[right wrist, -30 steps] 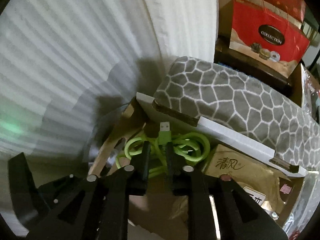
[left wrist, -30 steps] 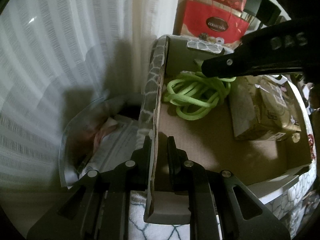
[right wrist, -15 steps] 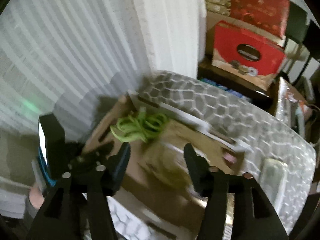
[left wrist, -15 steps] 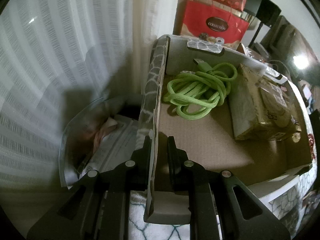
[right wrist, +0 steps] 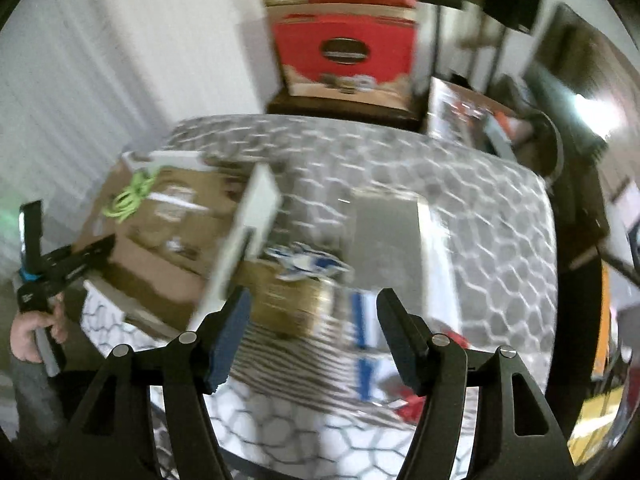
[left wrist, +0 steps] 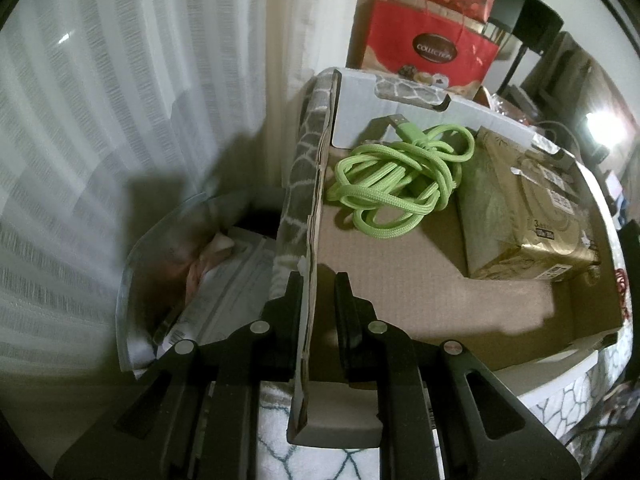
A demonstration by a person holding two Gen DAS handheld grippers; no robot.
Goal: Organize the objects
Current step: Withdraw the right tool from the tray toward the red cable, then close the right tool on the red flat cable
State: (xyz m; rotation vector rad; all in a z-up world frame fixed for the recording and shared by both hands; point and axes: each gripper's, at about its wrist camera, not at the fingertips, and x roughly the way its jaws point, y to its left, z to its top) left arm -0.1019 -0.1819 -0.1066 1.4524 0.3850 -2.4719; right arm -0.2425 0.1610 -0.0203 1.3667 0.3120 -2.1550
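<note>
An open cardboard box point(left wrist: 404, 272) with grey stone-pattern sides holds a coiled green cable point(left wrist: 400, 176) at its far left and a gold tissue pack point(left wrist: 528, 216) at its right. My left gripper point(left wrist: 316, 292) is shut on the box's left wall point(left wrist: 308, 184). In the blurred right wrist view the box point(right wrist: 160, 240) sits at the left with the green cable point(right wrist: 132, 196) in it. My right gripper point(right wrist: 314, 312) is open and empty, high above a blue and white item point(right wrist: 308, 260) beside the box.
A clear plastic bin point(left wrist: 192, 272) with papers stands left of the box, against a white curtain. A red gift bag point(left wrist: 432, 48) stands behind the box. The stone-pattern surface point(right wrist: 460, 200) spreads to the right, with a grey flat item point(right wrist: 384, 236) on it.
My right gripper let go of the green cable, opened, and pulled up and away to the right of the box. The cable now lies in the box. My left gripper has not moved.
</note>
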